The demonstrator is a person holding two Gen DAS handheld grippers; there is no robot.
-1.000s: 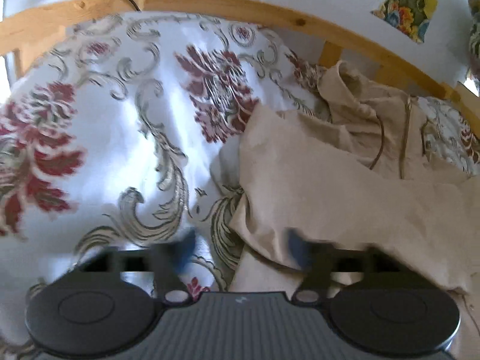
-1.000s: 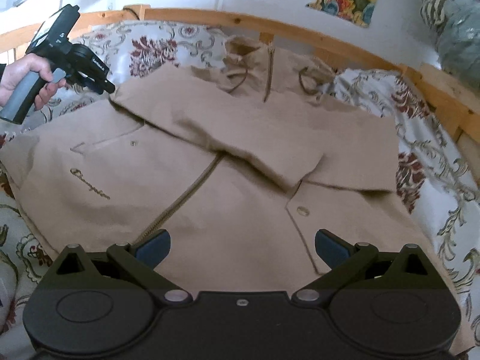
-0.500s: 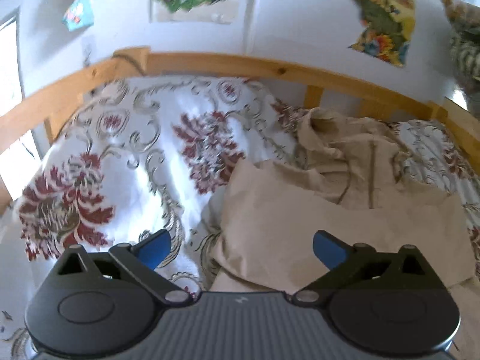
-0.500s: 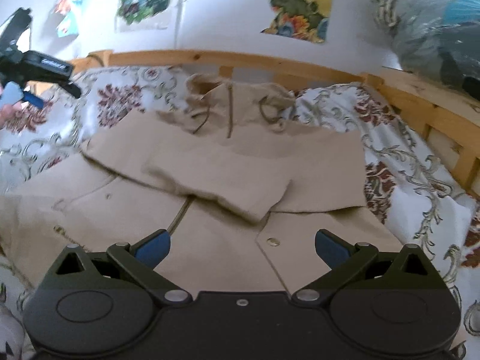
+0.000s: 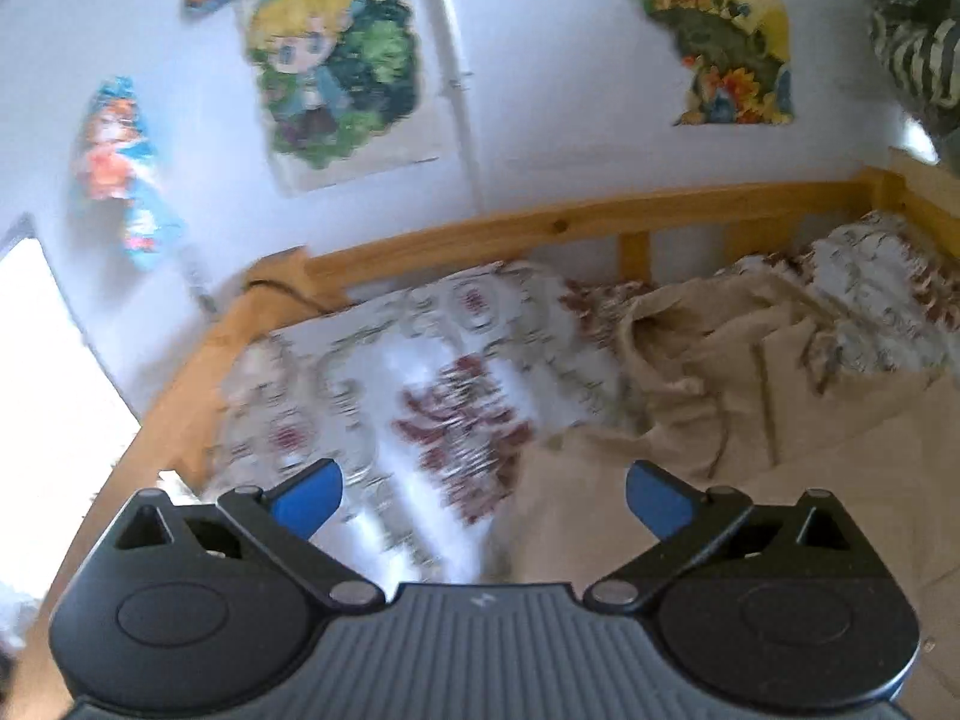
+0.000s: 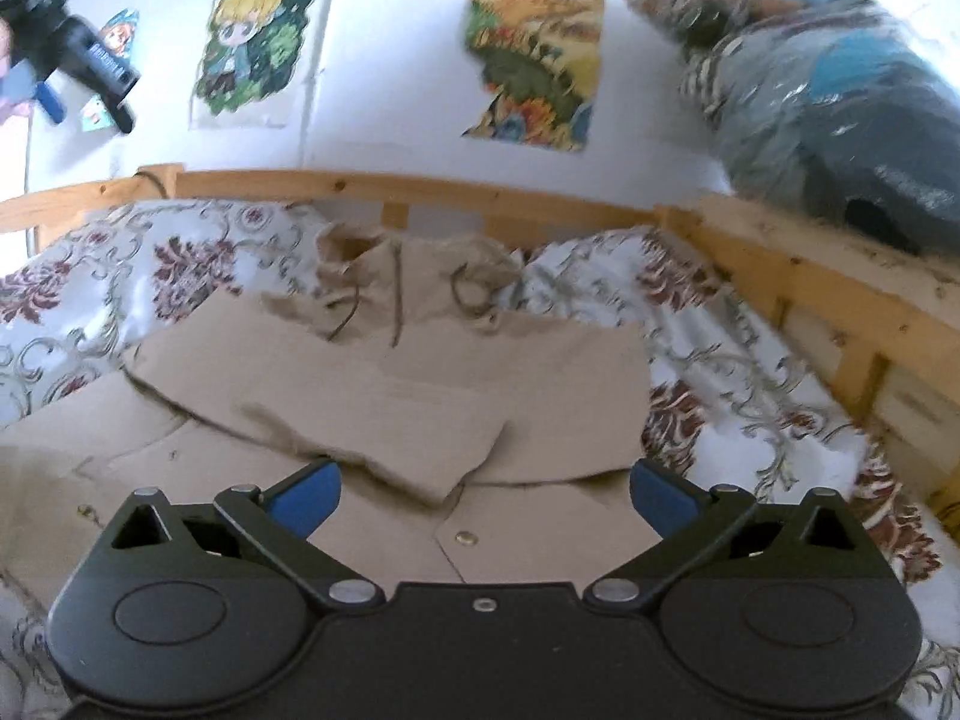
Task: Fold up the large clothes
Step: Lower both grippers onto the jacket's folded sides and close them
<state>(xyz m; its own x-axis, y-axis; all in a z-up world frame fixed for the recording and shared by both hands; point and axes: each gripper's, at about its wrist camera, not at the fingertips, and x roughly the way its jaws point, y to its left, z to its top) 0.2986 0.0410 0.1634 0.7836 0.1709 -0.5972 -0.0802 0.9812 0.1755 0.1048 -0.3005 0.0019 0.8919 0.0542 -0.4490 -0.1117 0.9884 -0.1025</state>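
Both tongs hang above a bed with their blue-tipped fingers spread wide and nothing between them. The left tongs (image 5: 483, 495) are raised and tipped up toward the white wall (image 5: 540, 120), which fills the upper half of their blurred view; from the right wrist camera they appear high at the far left (image 6: 78, 78), well clear of the bedding. The right tongs (image 6: 485, 495) are held lower, pointing across the bed toward the headboard rail.

A tan hooded jacket (image 6: 372, 414) of matte woven cloth lies spread on the floral bedspread (image 6: 708, 348), white with dark red blooms and grey scrolls. One sleeve (image 6: 336, 402) is folded flat across the chest in a long rectangle, its cuff ending just ahead of the right tongs. The crumpled hood (image 6: 414, 264), with dark drawstrings, rests near the pale wooden bed frame (image 6: 420, 192). A metal snap (image 6: 463, 536) shows on the front panel directly below the right tongs. Cartoon posters (image 5: 336, 54) hang on the wall.
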